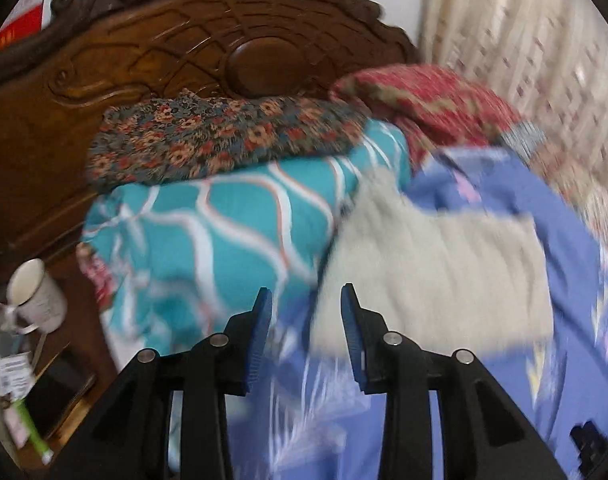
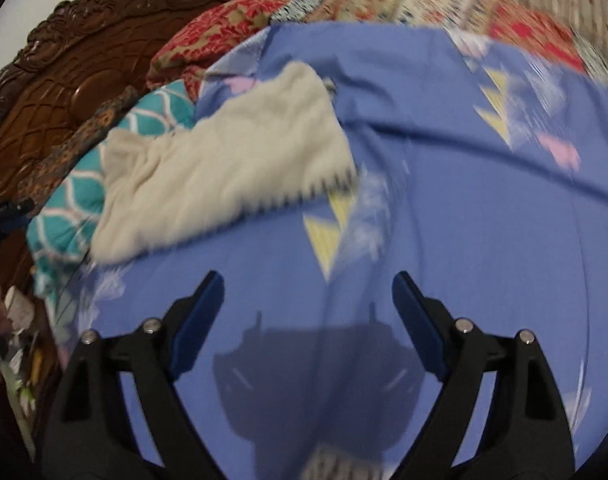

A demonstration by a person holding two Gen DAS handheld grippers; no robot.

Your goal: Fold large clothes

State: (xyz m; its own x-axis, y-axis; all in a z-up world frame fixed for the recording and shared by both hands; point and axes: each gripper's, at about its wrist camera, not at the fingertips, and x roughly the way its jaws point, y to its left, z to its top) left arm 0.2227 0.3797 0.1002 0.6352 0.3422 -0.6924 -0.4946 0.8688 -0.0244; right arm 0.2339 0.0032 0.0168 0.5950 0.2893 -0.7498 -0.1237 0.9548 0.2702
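Biggest thing in view is the blue bedsheet [image 2: 483, 220], spread across the whole bed and patterned with little triangles. Behind it a carved wooden headboard [image 1: 152, 64] can be seen, with a teal wavy-print bundle [image 1: 224, 232] stacked against it and a floral pillow [image 1: 208, 140] laid on top.

The garment to be folded looks like the cream knit piece [image 1: 431, 276], lumped on the sheet and partly leaned on the teal bundle. Its long axis seems to be run diagonally in the right wrist view, from the low near-left end up toward the far right. Both views are blurred, so hems and sleeves can't be made out.

The left gripper [image 1: 305, 300] is held with a moderate gap between its fingers, nothing in it, and the cream edge sits just ahead and slightly right of the tips. The right gripper [image 2: 307, 284] is spread wide and empty over bare sheet, with the garment ahead and off to the left. So the left one is judged nearer, and the near edge is probably best taken from there.

A white mug [image 1: 36, 292] is parked on the bedside clutter.
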